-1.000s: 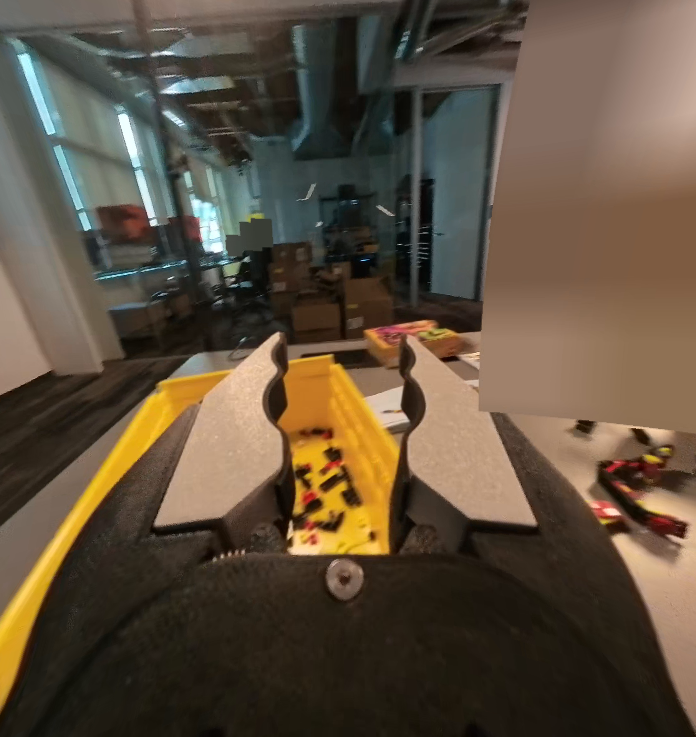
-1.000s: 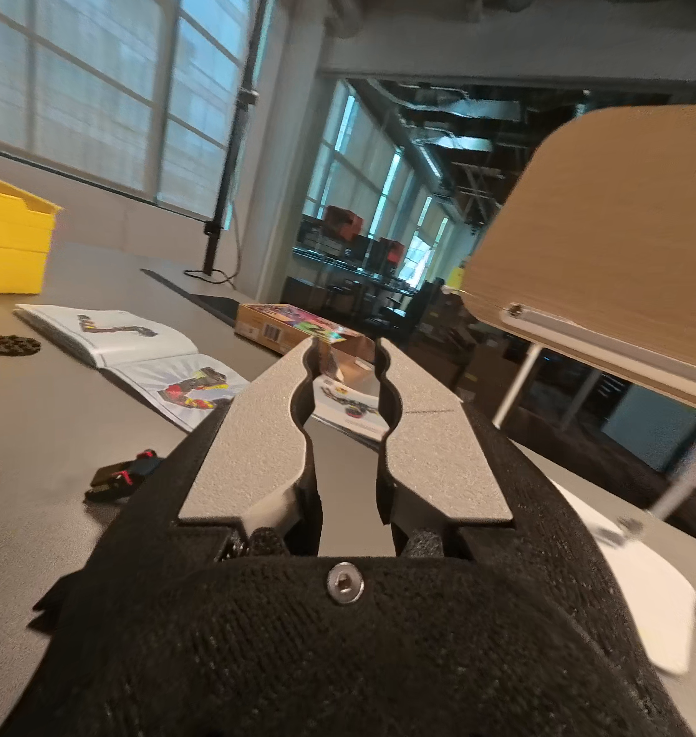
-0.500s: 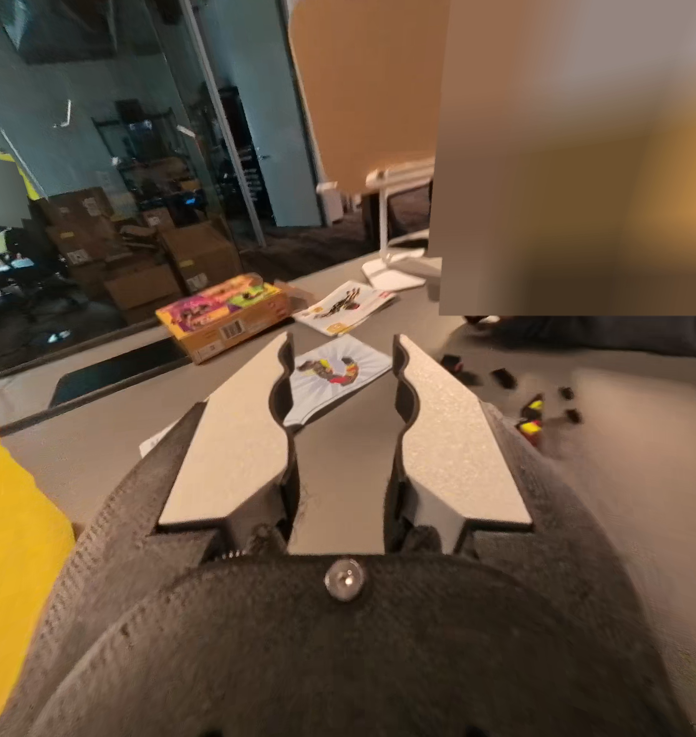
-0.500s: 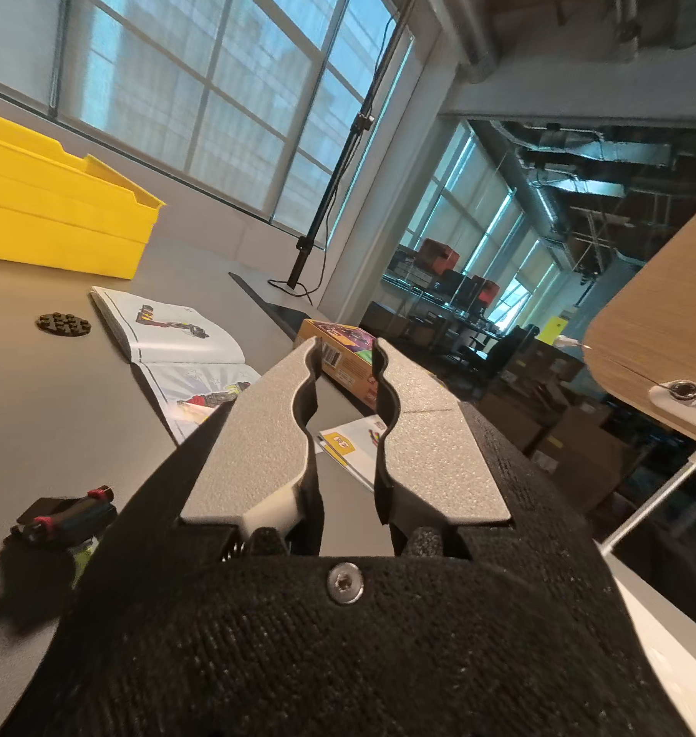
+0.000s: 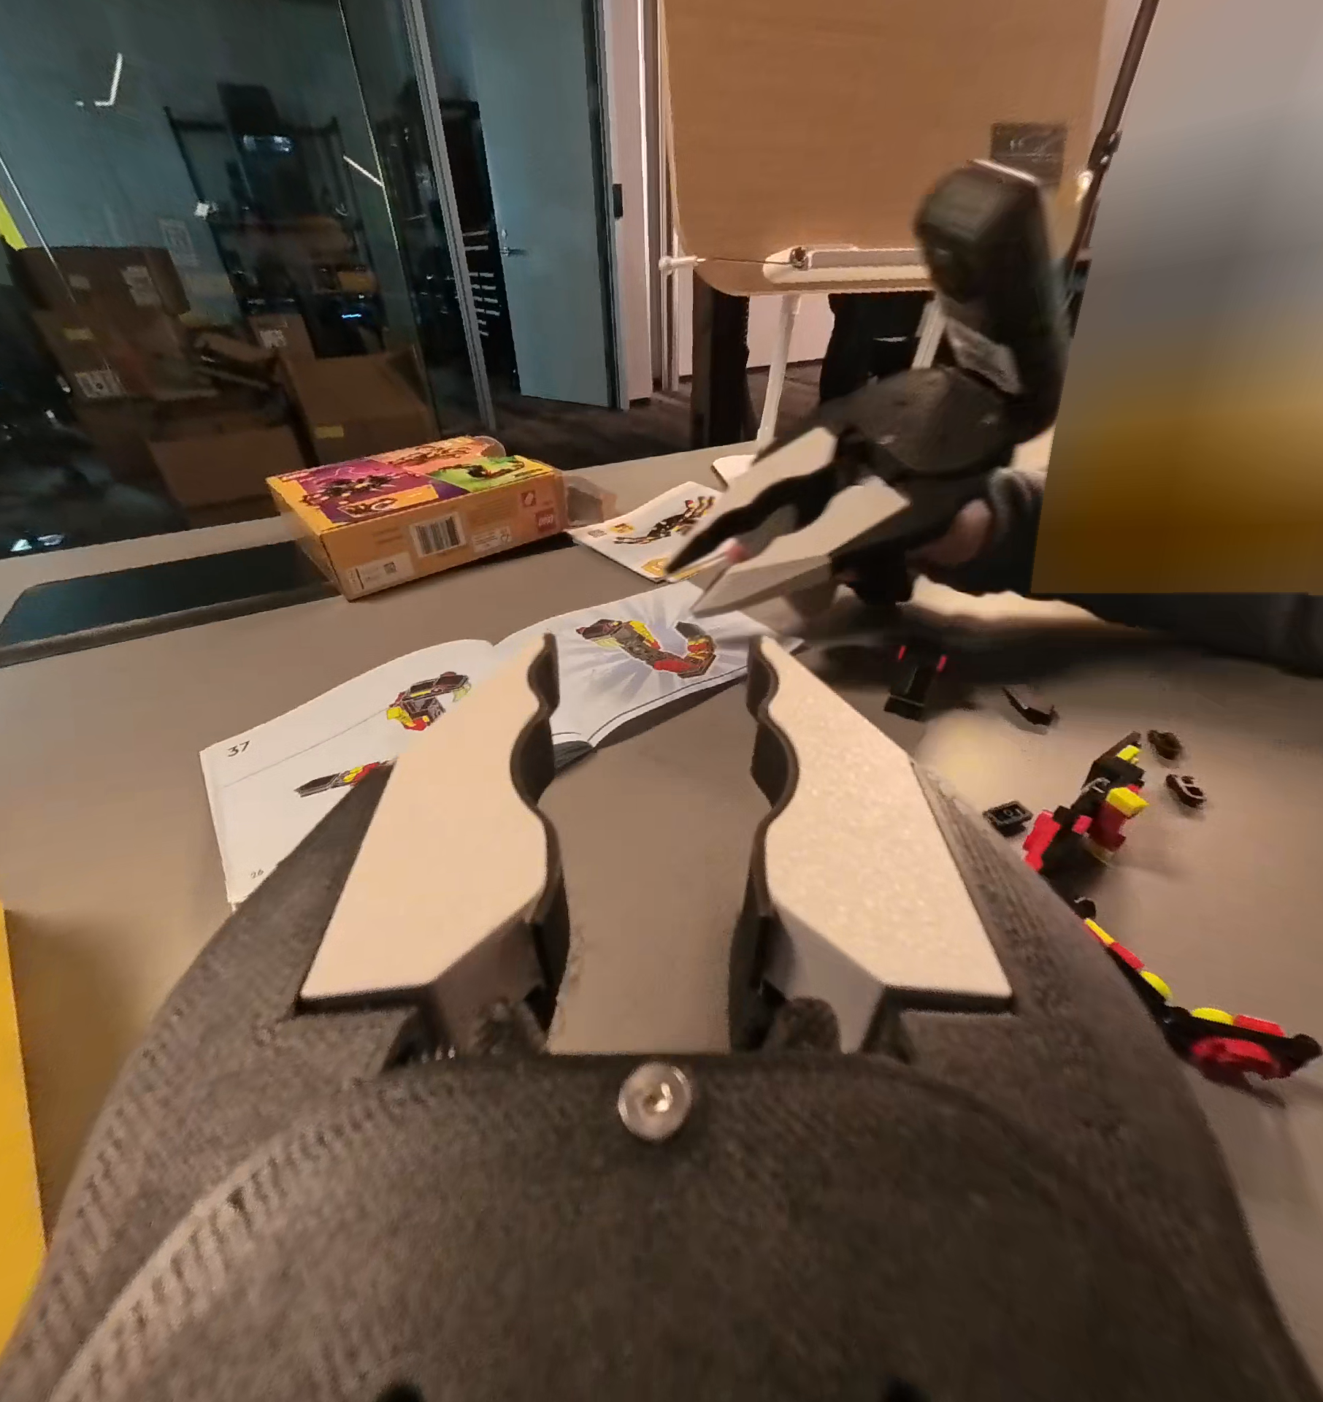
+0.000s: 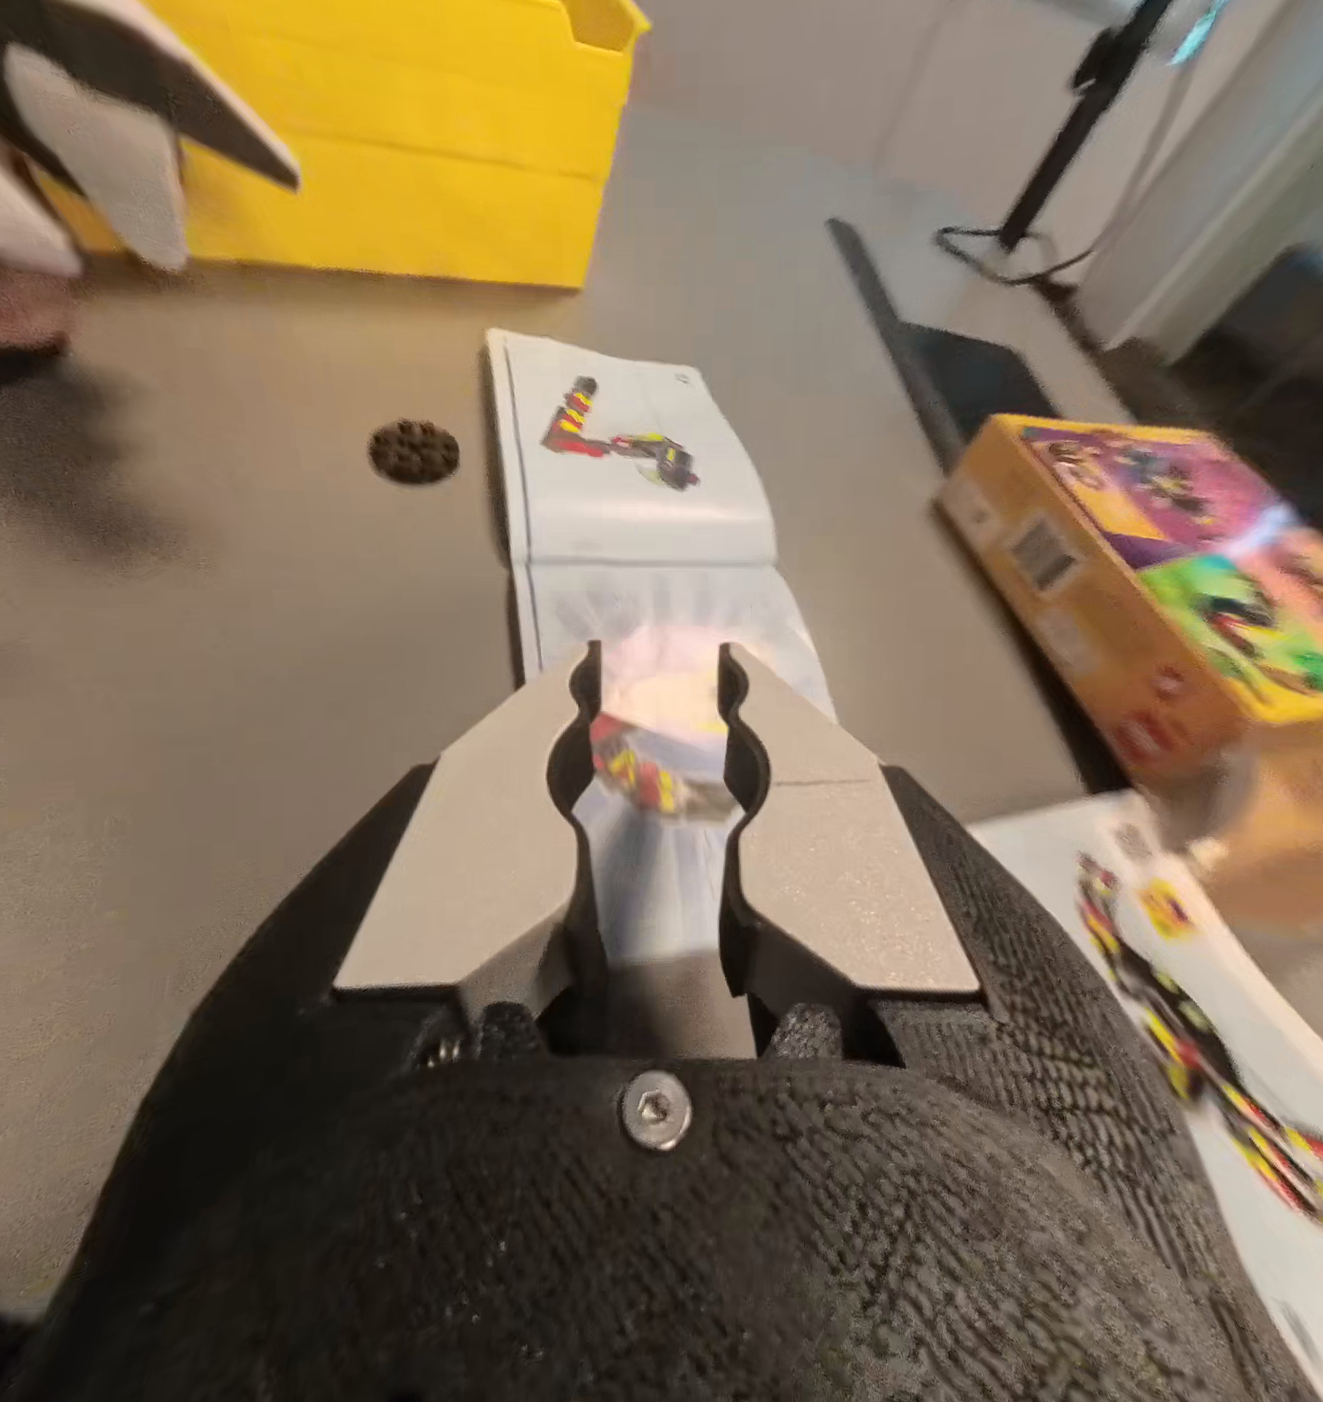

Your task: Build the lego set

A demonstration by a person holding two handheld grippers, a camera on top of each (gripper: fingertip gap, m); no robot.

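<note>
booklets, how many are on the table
2: an open booklet lying ahead of the right tool, and a second booklet at that view's right edge beside the box. More may be hidden.

Tabletop (image 5: 112, 705) was plain grey. Bin (image 6: 416, 136) was bright yellow. Box (image 5: 416, 523) was orange with purple and green pictures. Booklet (image 6: 636, 470) was white, little red-black-yellow drawings. Lego model (image 5: 1083, 827) was red, black, yellow. Round piece (image 6: 413, 451) was black.
</note>
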